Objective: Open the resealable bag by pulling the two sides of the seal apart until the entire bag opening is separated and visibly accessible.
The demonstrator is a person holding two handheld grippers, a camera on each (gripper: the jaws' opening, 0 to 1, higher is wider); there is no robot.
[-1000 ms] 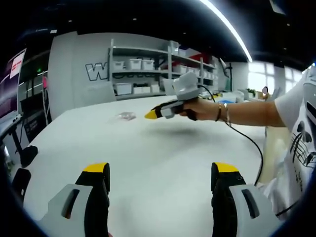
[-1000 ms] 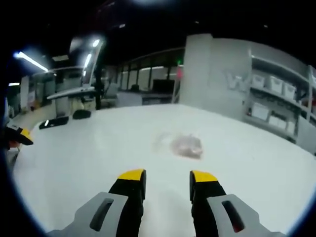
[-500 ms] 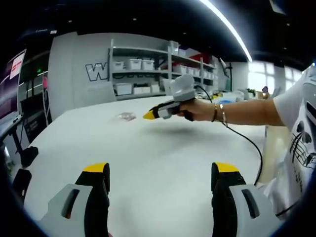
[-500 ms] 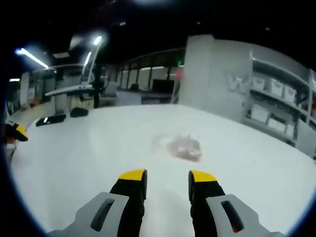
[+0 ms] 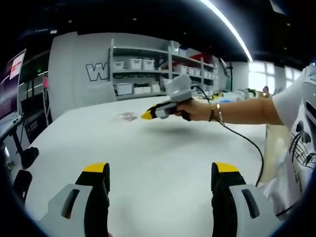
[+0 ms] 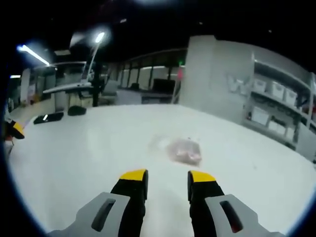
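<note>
A clear resealable bag (image 6: 181, 150) with pinkish contents lies flat on the white table (image 6: 89, 148), a short way ahead of my right gripper (image 6: 167, 177), whose jaws stand a little apart with nothing between them. In the left gripper view the same bag (image 5: 127, 116) is a small pale patch far across the table, and the right gripper (image 5: 146, 115) hovers just right of it, held by a person's hand. My left gripper (image 5: 160, 170) stands wide open over bare table, far from the bag.
Shelves with white bins (image 5: 143, 63) stand behind the table. A black cable (image 5: 247, 143) trails from the right gripper toward the person in a white shirt (image 5: 298, 133). Office chairs and desks (image 6: 64, 106) lie beyond the table's far edge.
The right gripper has moved forward toward the bag, which now sits closer to its jaws. The left gripper has stayed still.
</note>
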